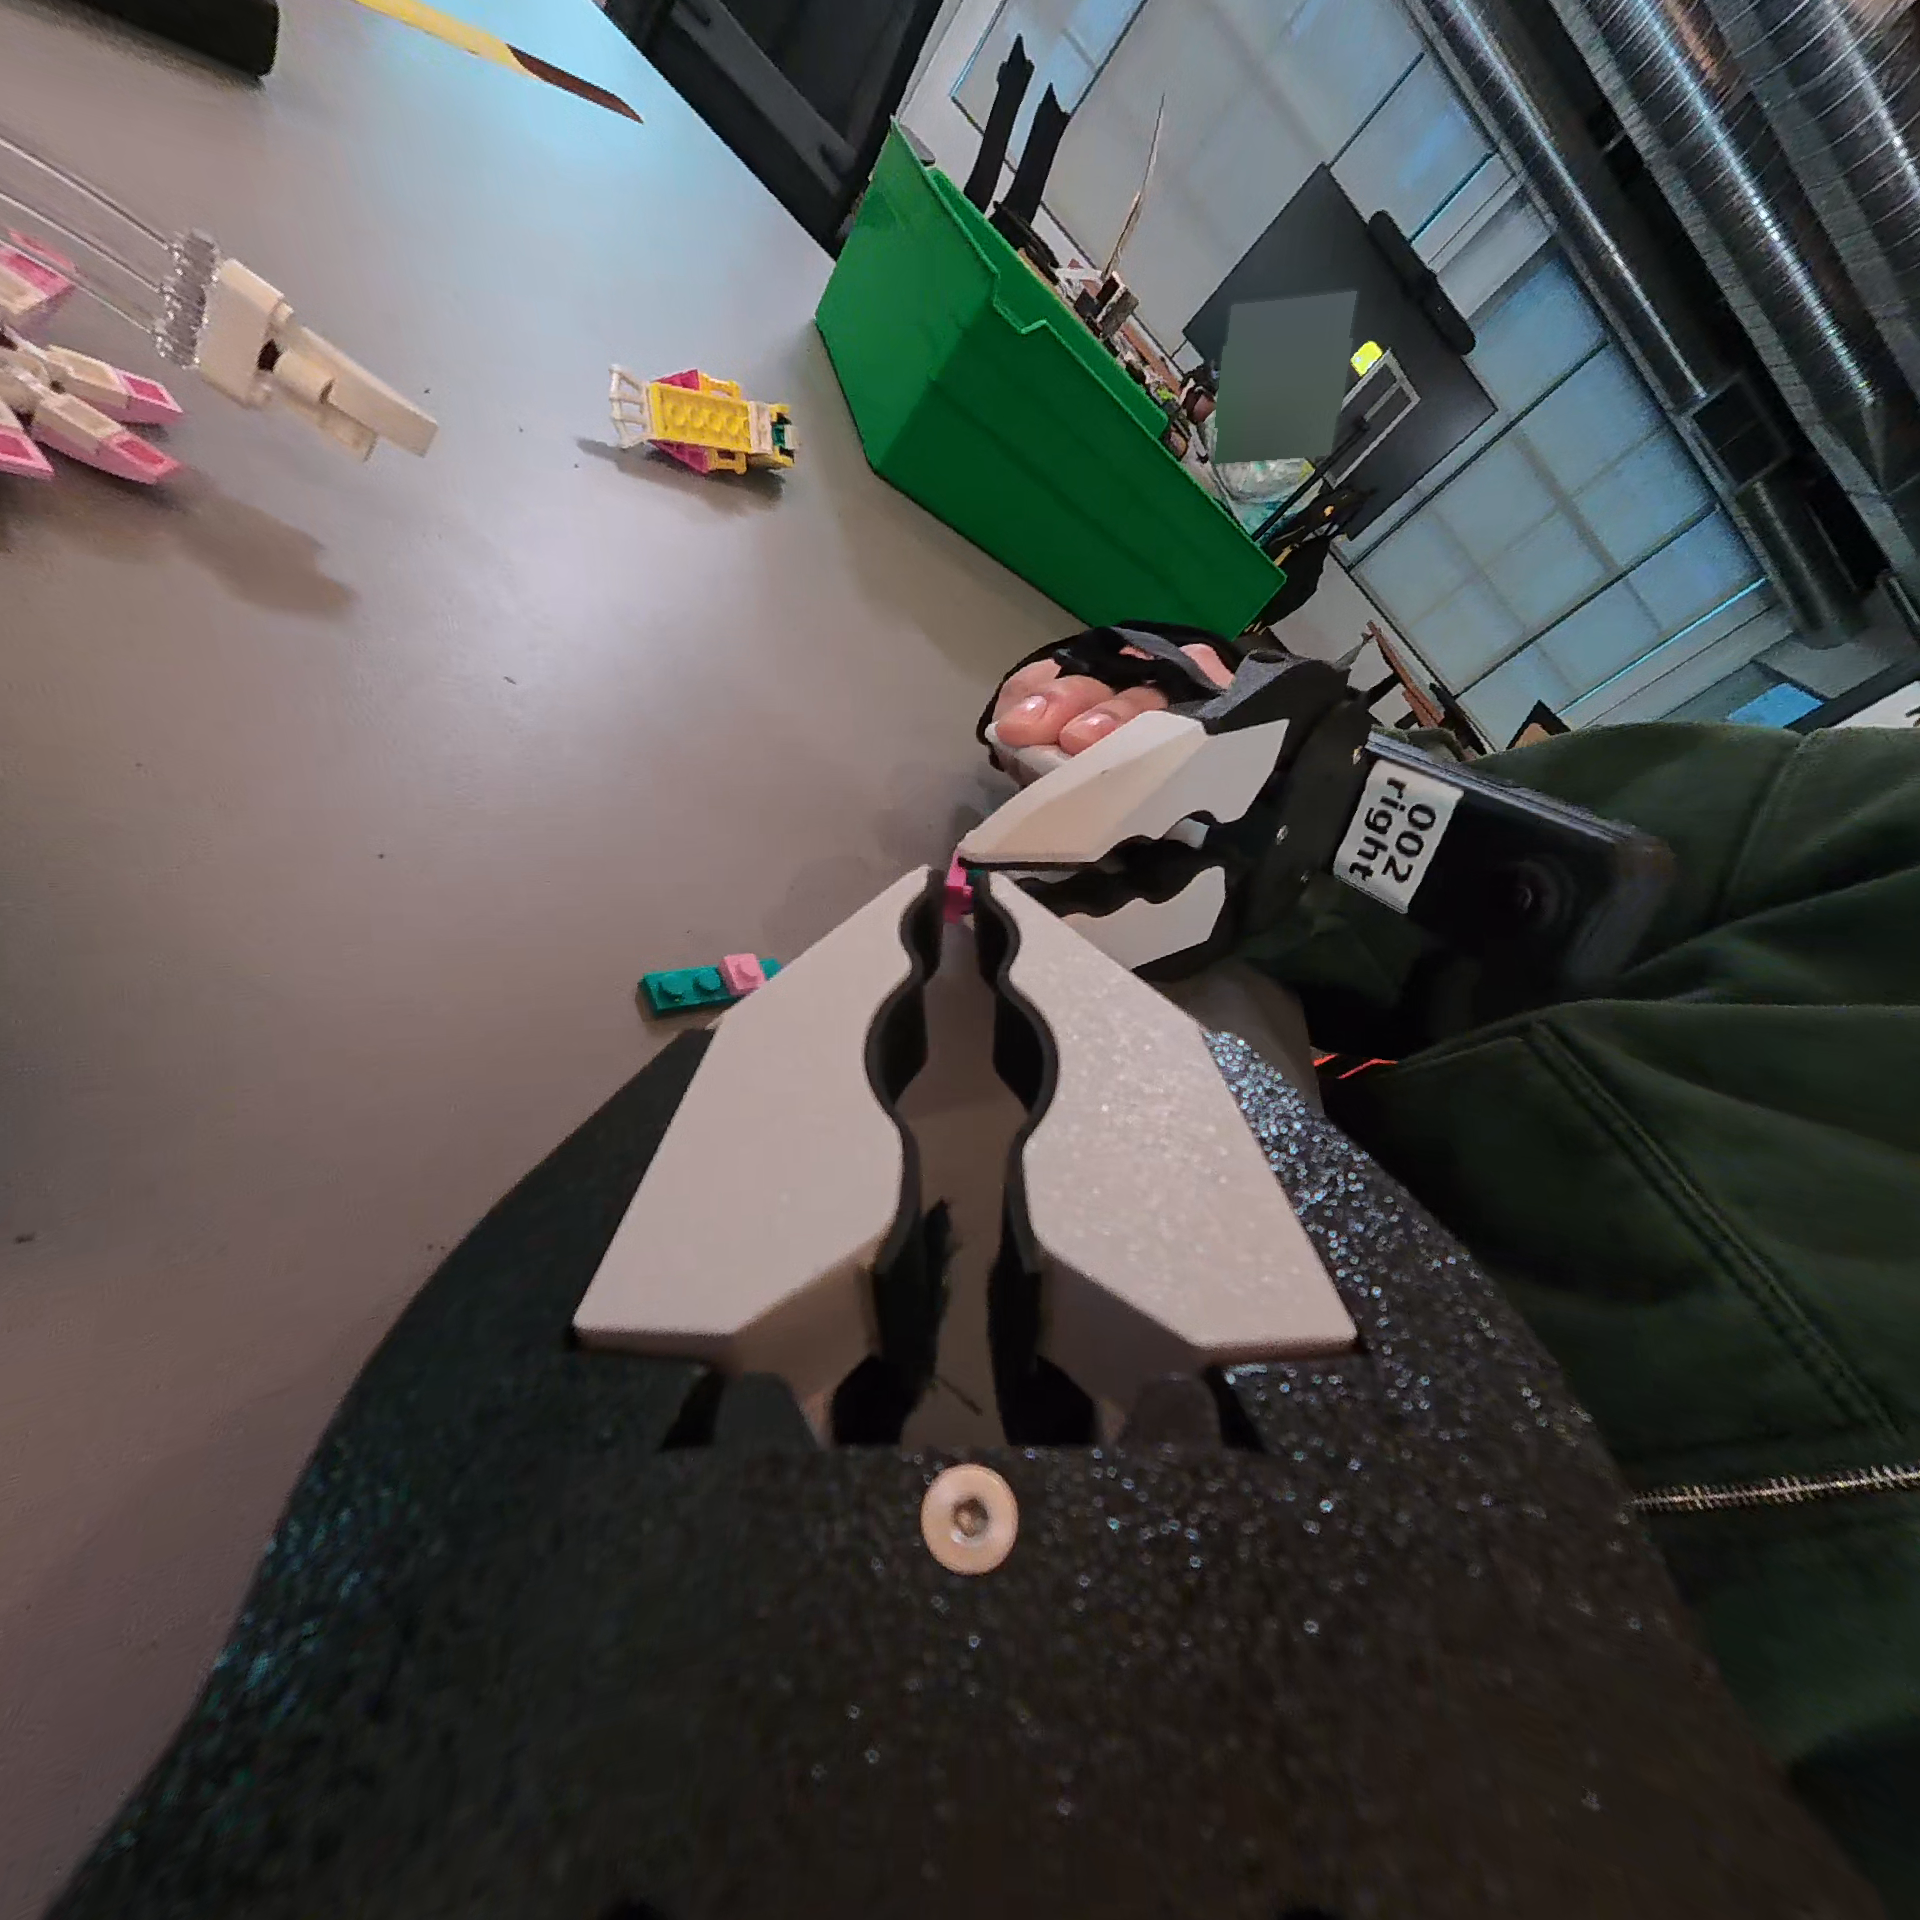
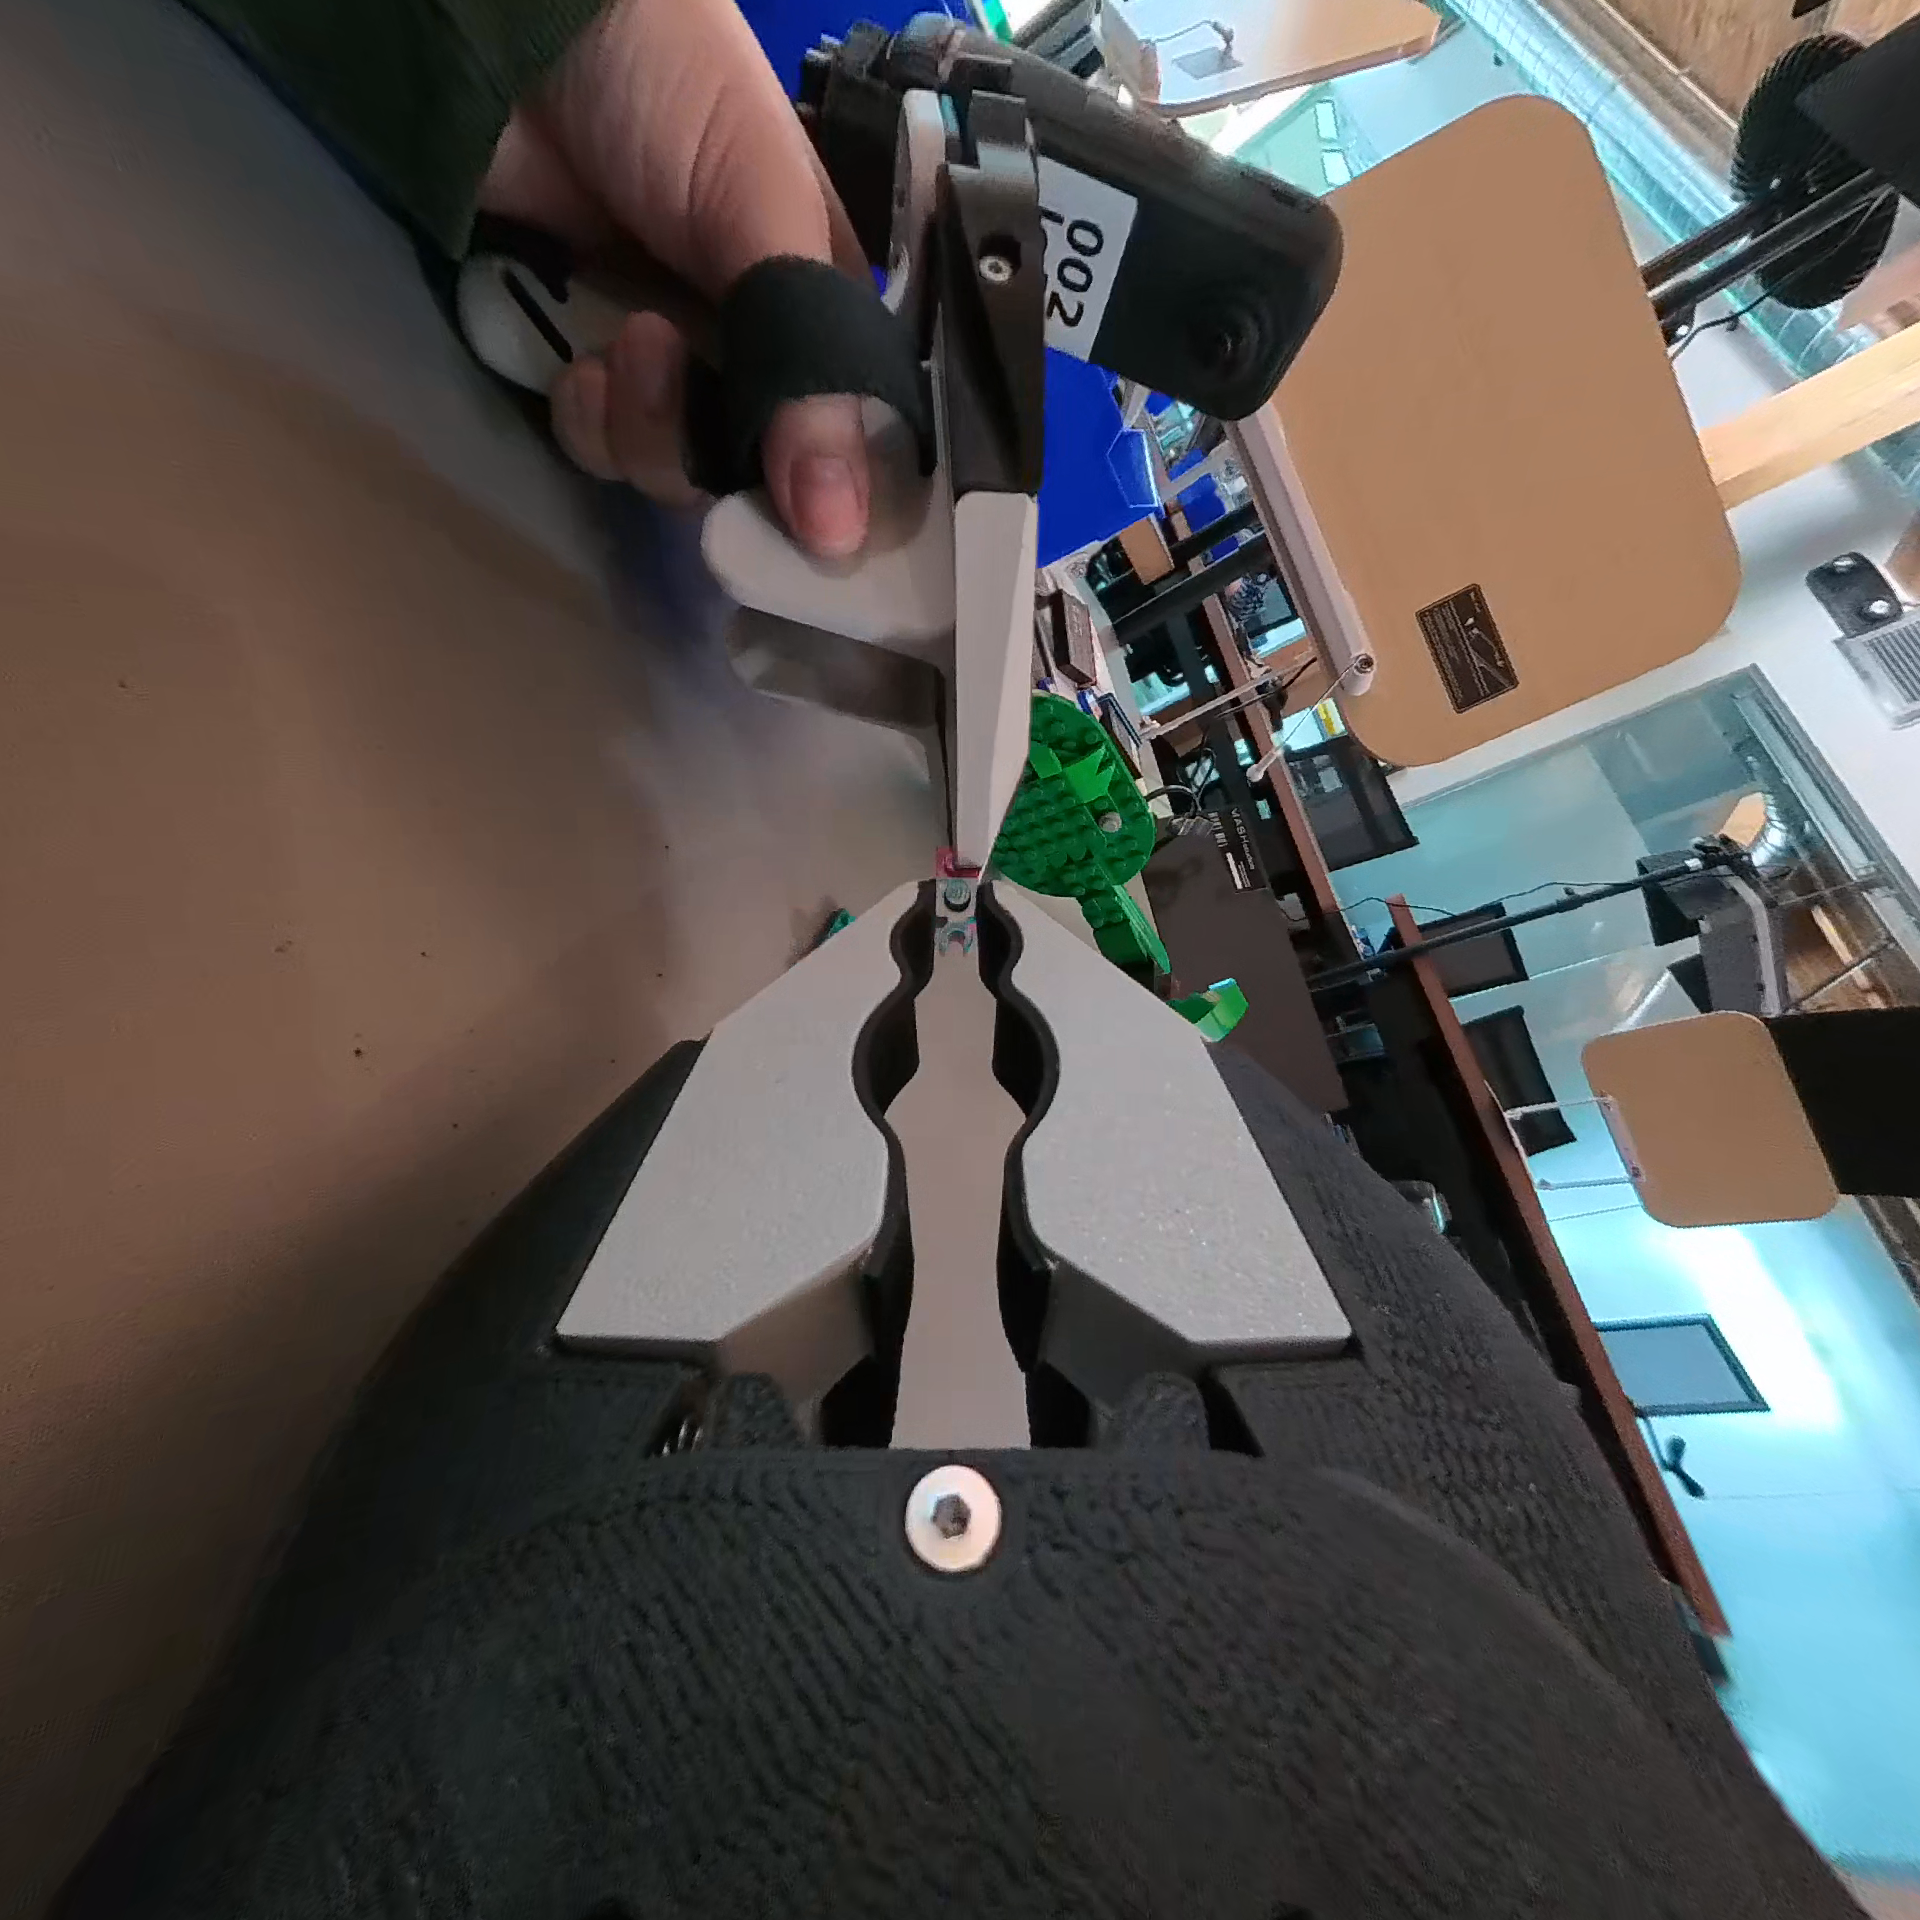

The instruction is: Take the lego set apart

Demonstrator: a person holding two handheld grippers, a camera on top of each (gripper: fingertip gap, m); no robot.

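Note:
Both grippers meet tip to tip on one small lego cluster held just above the grey table (image 1: 468, 779). In the left wrist view my left gripper (image 1: 957, 883) is shut on its pink brick (image 1: 956, 900). My right gripper (image 1: 992, 864) comes in from the right and touches the same cluster. In the right wrist view my right gripper (image 2: 956, 902) is shut on the cluster's grey and teal part (image 2: 953, 916). The left gripper (image 2: 968, 847) comes down from above onto the pink brick (image 2: 947, 860). Most of the cluster is hidden by the fingertips.
A teal plate with a pink brick (image 1: 707, 982) lies just left of my left fingers. A yellow and pink build (image 1: 707, 421), a white part (image 1: 301, 364) and pink-white pieces (image 1: 94, 416) lie farther off. A green bin (image 1: 1018, 436) stands at the table edge. A green studded plate (image 2: 1081, 821) lies behind. Only a small space, under 4 cm, lies between the two pairs of fingers.

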